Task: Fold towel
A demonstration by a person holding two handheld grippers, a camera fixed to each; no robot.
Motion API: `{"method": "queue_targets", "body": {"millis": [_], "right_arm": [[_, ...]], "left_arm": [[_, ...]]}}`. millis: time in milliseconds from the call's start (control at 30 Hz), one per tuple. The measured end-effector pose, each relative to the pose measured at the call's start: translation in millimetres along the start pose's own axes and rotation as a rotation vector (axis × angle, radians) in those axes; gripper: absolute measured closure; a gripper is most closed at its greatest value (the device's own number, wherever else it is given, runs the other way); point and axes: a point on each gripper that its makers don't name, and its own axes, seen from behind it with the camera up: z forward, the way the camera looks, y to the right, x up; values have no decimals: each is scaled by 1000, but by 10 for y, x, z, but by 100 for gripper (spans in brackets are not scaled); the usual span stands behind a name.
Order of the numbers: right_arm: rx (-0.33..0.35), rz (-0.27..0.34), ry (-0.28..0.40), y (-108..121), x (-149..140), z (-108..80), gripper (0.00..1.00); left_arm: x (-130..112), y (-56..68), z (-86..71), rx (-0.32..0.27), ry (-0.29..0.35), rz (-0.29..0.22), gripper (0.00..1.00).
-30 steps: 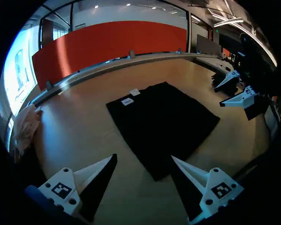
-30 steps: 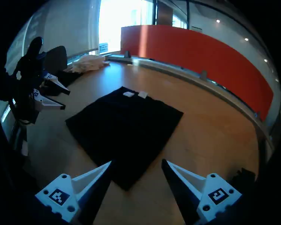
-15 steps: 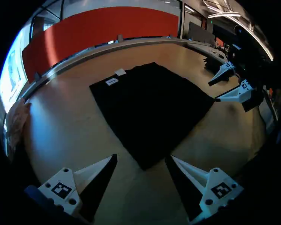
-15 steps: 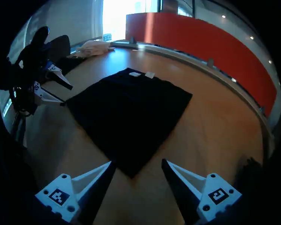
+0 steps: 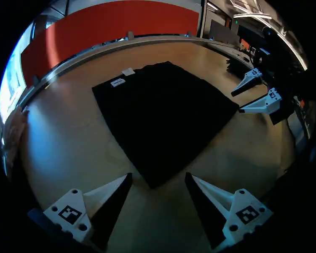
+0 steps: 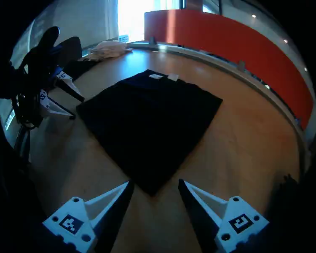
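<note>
A black towel (image 5: pixel 166 114) lies flat on the wooden table (image 5: pixel 65 139), with small white tags (image 5: pixel 118 82) at its far edge. In the left gripper view my left gripper (image 5: pixel 158 185) stands open, one near corner of the towel lying between its fingertips. In the right gripper view the towel (image 6: pixel 151 118) spreads ahead and my right gripper (image 6: pixel 156 189) is open around another near corner. The right gripper (image 5: pixel 253 95) also shows at the far right of the left gripper view, and the left gripper (image 6: pixel 59 99) at the left of the right gripper view.
A heap of pale cloth (image 6: pixel 107 49) lies at the table's far corner near the window. A red partition (image 5: pixel 111 25) runs behind the table's back rail. A dark bundle (image 5: pixel 236 65) sits at the table's right end.
Both grippers have come down and forward toward the towel's near corners. The corners now lie between the fingertips, and the right gripper's fingers stand slightly closer together.
</note>
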Motion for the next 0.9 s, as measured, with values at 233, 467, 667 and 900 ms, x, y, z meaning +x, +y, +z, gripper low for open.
{"method": "queue_targets", "body": {"millis": [233, 467, 667, 900], "right_arm": [[11, -3, -10, -28, -45, 42, 33], [13, 3, -4, -54, -34, 44, 53], [17, 1, -4, -96, -24, 56, 75], [18, 10, -16, -99, -20, 61, 83]], "left_arm": [[-15, -17, 14, 21, -10, 18, 15], [-5, -38, 21, 44, -18, 16, 21], [4, -39, 24, 48, -30, 11, 37], [14, -77, 22, 66, -38, -7, 69]]}}
